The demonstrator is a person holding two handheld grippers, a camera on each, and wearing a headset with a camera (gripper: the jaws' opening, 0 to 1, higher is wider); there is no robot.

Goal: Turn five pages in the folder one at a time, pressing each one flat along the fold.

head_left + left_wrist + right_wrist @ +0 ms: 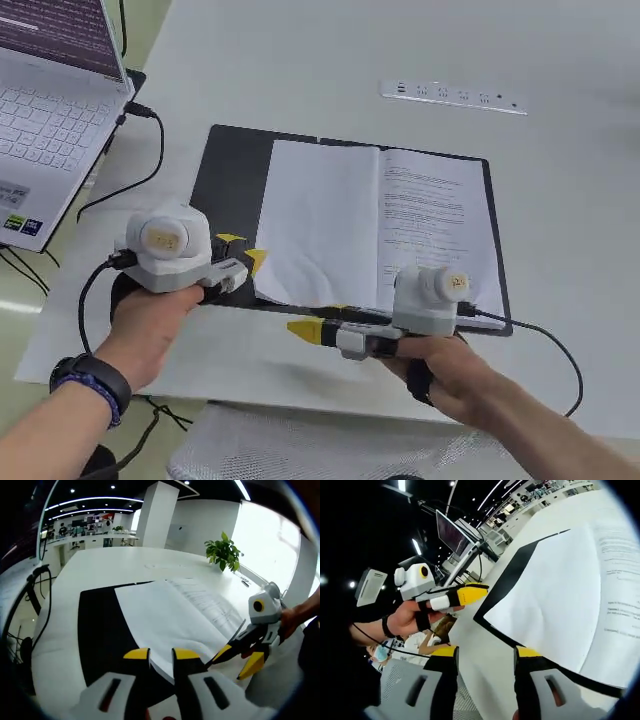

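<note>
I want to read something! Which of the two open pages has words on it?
The white right-hand page of the black folder: it carries printed lines, while the left-hand page is blank.

White table bears open folder, laptop and power strip.

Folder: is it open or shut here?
Open: the folder lies spread flat, blank page left of the fold, printed page right.
</note>
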